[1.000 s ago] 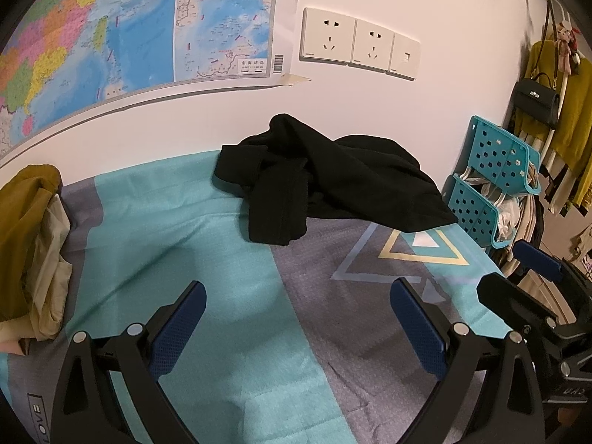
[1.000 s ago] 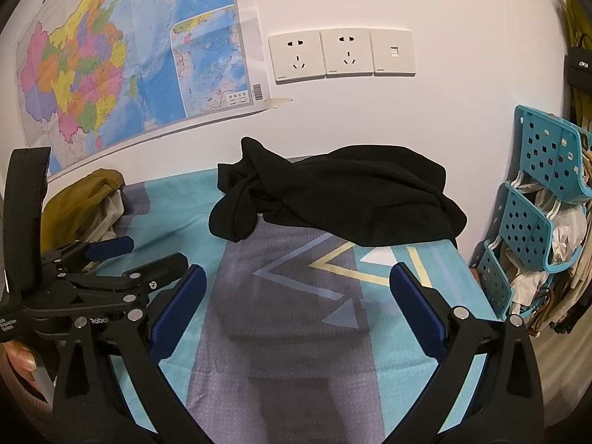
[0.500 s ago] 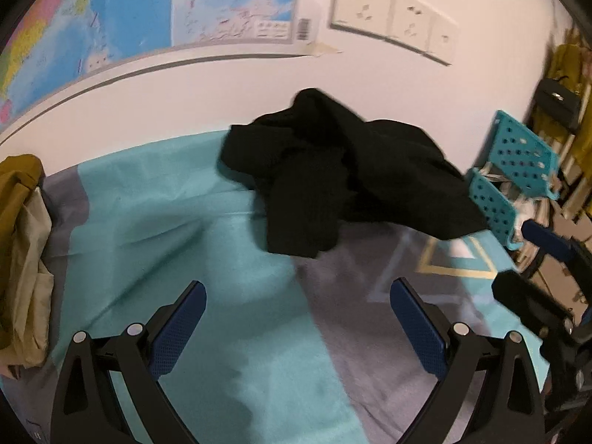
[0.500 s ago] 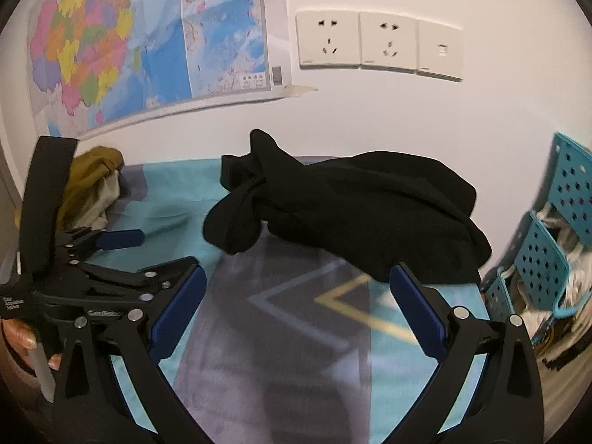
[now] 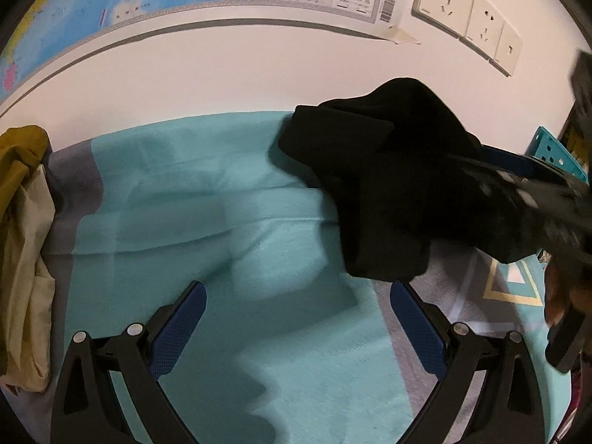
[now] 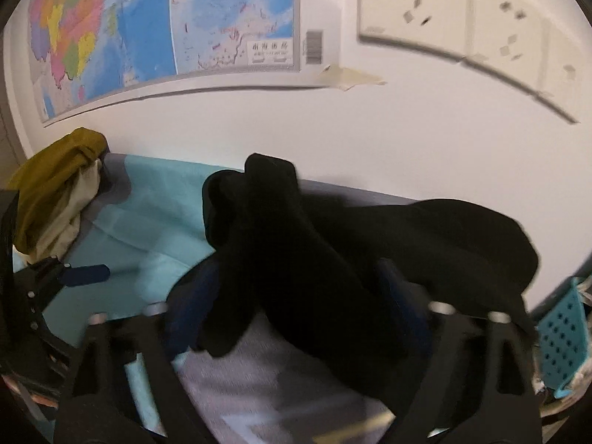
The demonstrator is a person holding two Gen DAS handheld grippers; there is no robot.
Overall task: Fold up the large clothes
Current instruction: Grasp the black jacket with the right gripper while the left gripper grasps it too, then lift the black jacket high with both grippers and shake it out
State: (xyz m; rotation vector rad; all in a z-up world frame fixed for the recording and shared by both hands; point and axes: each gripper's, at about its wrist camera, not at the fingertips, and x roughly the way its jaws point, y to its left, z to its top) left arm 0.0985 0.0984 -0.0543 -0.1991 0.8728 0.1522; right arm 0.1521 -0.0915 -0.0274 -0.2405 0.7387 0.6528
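A crumpled black garment [image 5: 399,185] lies in a heap on the teal and grey sheet [image 5: 192,214] near the wall. My left gripper [image 5: 296,318] is open and empty, low over the sheet just short of the garment's hanging end. My right gripper [image 6: 292,307] is open with the black garment [image 6: 314,251] lying between its blue pads; it also shows blurred over the garment in the left wrist view [image 5: 525,192]. The left gripper shows at the left edge of the right wrist view [image 6: 85,273].
A pile of mustard and beige clothes [image 5: 22,244] sits at the sheet's left end. A white wall with a map [image 6: 155,26] and sockets [image 6: 462,18] stands right behind. A teal plastic rack [image 6: 562,336] stands at the right.
Both grippers have moved forward toward the black garment. The right gripper now straddles it with open jaws. The left has swung left and closer to the sheet.
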